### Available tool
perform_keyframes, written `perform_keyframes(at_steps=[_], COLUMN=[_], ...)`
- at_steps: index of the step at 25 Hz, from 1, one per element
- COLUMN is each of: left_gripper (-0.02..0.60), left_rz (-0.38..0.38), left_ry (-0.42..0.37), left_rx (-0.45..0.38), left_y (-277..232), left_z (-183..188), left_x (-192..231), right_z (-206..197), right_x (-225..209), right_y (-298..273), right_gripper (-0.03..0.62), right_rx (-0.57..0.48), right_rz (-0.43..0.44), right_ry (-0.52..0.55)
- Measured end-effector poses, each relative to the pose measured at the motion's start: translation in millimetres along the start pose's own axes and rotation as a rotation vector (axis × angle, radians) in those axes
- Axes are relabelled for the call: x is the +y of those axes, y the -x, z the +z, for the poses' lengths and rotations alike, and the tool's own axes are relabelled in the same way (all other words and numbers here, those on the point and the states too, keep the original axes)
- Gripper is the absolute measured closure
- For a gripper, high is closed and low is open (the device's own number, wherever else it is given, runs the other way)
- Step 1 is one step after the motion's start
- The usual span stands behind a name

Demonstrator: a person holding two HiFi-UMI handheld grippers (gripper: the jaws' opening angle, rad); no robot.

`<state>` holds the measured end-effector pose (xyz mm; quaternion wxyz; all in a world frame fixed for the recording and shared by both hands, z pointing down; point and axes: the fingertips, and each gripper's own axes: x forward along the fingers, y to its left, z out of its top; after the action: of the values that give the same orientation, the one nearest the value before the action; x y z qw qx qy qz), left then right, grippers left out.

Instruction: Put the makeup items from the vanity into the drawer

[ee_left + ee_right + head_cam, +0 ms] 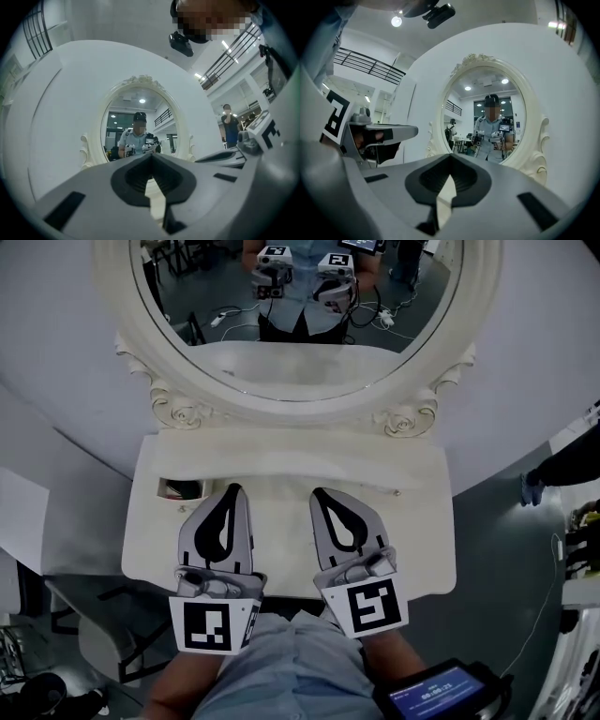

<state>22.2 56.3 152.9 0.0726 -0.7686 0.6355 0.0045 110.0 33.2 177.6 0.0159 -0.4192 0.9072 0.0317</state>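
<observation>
A cream vanity (pixel 412 484) with an oval carved mirror (pixel 300 334) stands in front of me. Both grippers hover side by side over its top and point at the mirror. The left gripper (pixel 232 489) is shut with nothing between its jaws, and so is the right gripper (pixel 319 493). At the left of the vanity top a small open drawer (pixel 183 489) shows something dark and reddish inside. The left gripper (pixel 151 155) faces the mirror (pixel 140 122) in its own view, tips together. In the right gripper view, the right gripper (pixel 451 156) does the same, with the left gripper beside it.
A grey chair (pixel 103 634) stands low at the left of the vanity. A screen device (pixel 441 695) sits at my lower right. A person (pixel 562 470) stands at the right edge. A white curved wall rises behind the mirror.
</observation>
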Motion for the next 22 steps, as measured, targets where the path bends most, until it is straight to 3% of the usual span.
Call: perform_keyframes(at_steps=[22], left_gripper=[0.581], left_rz=[-0.002], left_ry=[-0.023], left_rx=[-0.019], left_y=[10.6], left_z=[5.0], left_x=[-3.6], right_z=[-3.4], right_x=[2.1], right_y=[16.4], right_gripper=[0.592], right_rx=[-0.002], right_rz=[-0.013], right_ry=[-0.024])
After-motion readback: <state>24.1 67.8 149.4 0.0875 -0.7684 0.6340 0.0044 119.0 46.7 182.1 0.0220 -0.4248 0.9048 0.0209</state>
